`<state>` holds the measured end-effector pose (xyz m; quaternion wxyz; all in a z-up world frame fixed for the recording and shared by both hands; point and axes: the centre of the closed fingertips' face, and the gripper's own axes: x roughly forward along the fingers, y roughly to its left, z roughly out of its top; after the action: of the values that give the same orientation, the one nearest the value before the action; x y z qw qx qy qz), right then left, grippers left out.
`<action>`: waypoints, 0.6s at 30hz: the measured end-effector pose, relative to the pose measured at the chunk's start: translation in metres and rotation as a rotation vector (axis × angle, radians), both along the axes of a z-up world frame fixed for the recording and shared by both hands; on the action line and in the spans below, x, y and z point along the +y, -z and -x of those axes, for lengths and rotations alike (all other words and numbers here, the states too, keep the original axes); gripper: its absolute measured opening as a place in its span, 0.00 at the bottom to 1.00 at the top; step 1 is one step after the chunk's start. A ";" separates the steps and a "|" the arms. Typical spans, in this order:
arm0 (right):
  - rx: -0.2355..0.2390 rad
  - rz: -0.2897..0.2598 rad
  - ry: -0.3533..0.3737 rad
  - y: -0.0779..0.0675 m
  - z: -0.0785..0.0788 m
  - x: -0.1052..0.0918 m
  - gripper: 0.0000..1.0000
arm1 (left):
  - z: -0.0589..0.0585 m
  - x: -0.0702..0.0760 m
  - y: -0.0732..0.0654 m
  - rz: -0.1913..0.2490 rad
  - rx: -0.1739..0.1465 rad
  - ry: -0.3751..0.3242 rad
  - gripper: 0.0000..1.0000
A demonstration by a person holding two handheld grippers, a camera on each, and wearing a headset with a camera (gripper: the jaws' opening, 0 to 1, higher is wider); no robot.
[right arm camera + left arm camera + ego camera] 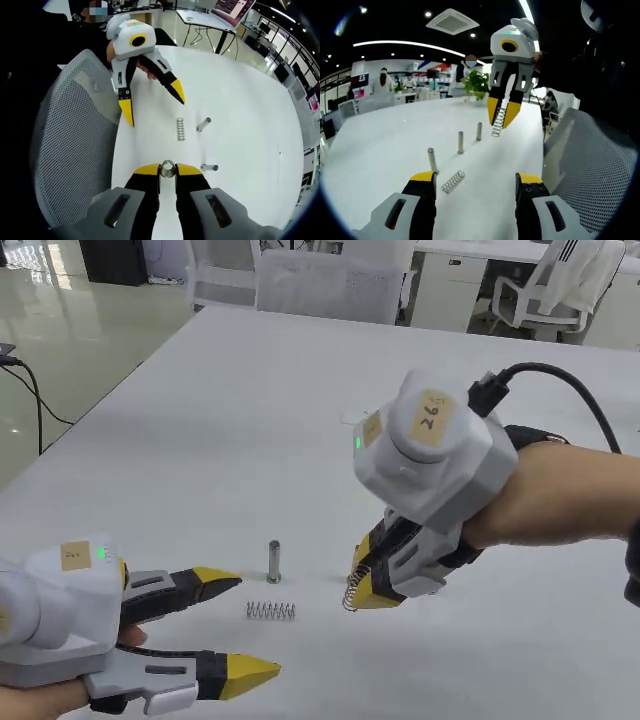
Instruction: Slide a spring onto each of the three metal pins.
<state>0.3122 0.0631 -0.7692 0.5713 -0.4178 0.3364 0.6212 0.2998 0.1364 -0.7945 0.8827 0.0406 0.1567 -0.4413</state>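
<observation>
The left gripper (258, 628), at seven o'clock in the head view, has its jaws spread wide and empty. Two springs: a loose spring (271, 611) lies on the surface (250, 420) just beyond them, and the right gripper (365, 585), at five o'clock, pinches the held spring (349, 594). Three upright pins: near pin (432, 160), middle pin (461, 142), far pin (479, 131). Bare surface runs toward twelve.

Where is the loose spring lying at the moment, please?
Head view: the loose spring lies on the table, just in front of the upright pin, between the left gripper and right gripper.
</observation>
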 end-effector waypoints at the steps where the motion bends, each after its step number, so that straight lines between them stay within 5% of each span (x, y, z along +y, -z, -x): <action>1: -0.001 -0.001 0.005 -0.001 -0.002 -0.001 0.08 | 0.000 0.002 0.000 0.003 0.000 -0.010 0.62; 18: -0.025 0.000 0.097 -0.009 -0.043 -0.017 0.08 | 0.004 0.005 0.002 0.019 0.005 -0.038 0.66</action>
<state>0.3553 0.0458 -0.7602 0.6049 -0.4087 0.3490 0.5876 0.2959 0.1418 -0.7960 0.8908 0.0283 0.1555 -0.4260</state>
